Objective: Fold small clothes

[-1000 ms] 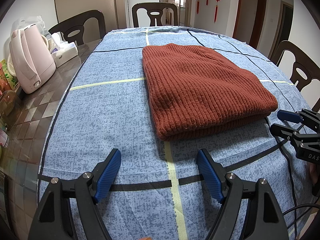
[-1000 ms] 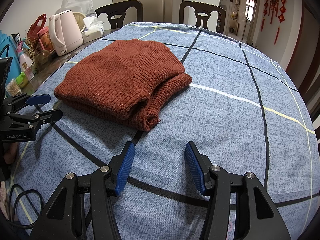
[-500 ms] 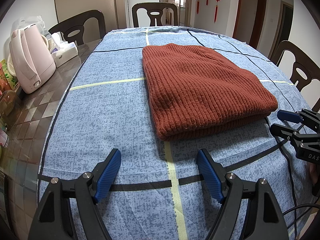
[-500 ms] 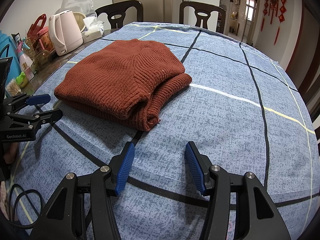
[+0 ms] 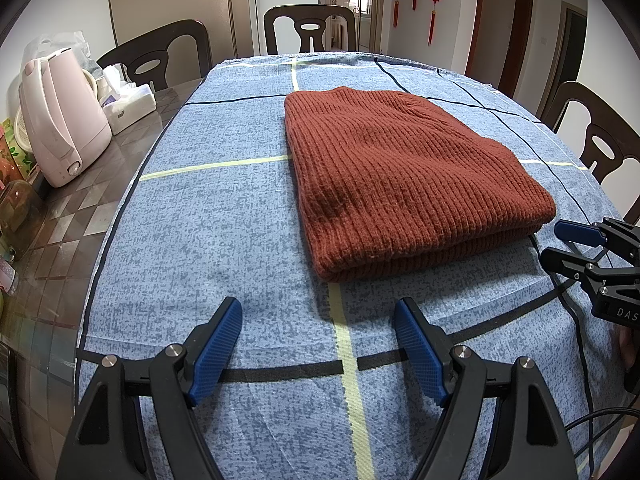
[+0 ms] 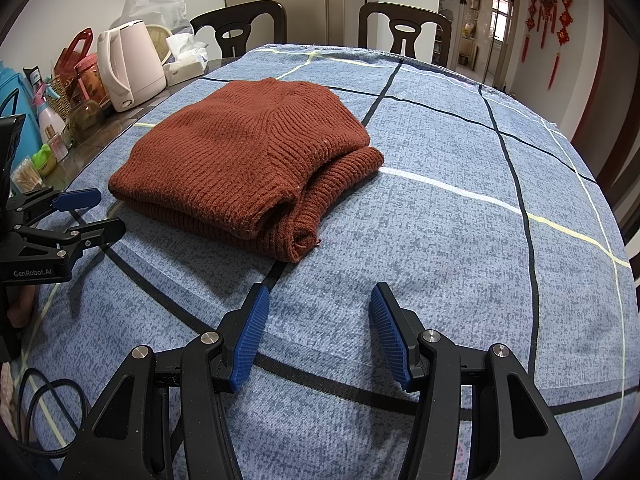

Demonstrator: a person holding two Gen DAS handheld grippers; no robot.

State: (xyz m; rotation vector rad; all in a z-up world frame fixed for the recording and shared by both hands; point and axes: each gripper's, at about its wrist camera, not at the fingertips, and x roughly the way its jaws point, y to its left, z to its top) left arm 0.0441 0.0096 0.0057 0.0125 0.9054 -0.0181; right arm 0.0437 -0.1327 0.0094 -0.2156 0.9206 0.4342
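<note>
Dining room, desk (image 5: 224, 216) under blue checked cloth. Folded sweater (image 5: 404, 176) lay mid-desk, ahead of both claws, apart from each. Left claw (image 5: 318, 344) wide open, empty; right claw (image 6: 316, 334) likewise, nearer open-edged corner.

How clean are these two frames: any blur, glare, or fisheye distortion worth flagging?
Left wrist view: sharp, with dark corner vignetting; cloth lines bow outward; sheen on the bare tabletop; the sweater casts a soft shadow. Right wrist view: equally sharp; bright doorway slightly overexposed; both the left gripper and right gripper are crisp.
</note>
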